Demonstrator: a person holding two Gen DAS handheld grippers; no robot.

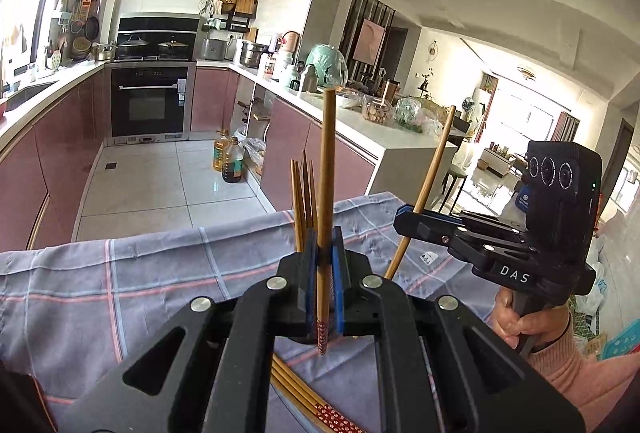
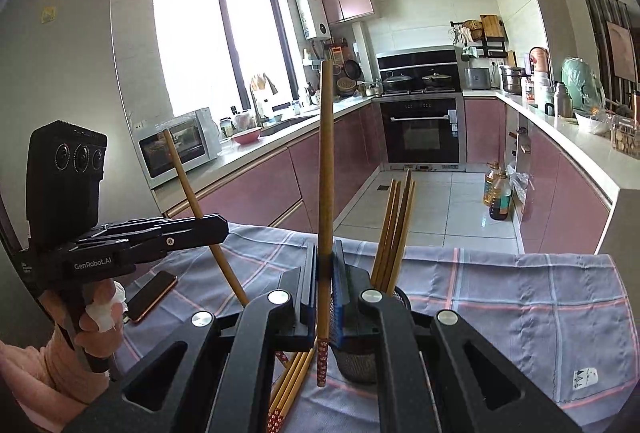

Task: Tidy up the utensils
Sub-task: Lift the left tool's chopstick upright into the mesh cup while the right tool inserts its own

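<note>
Above tablecloth (image 1: 120, 273), fingers (image 1: 306, 273) clamping chopsticks (image 1: 326, 173).

our right claw (image 2: 325, 297) pinches one chopstick (image 2: 325, 161) upright above the counter (image 2: 500, 297); our left claw (image 2: 216, 227) grips another chopstick (image 2: 192, 201), tilted.

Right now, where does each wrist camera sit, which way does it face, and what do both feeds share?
Left wrist: rides the left claw, facing the oven wall and the living room; it shows that claw shut on a chopstick, with the right claw and a hand at right.
Right wrist: rides the right claw, facing the window and oven; the left claw and hand show at left.
Shared: checked cloth, mesh holder with chopsticks, loose chopsticks, the oven.
</note>
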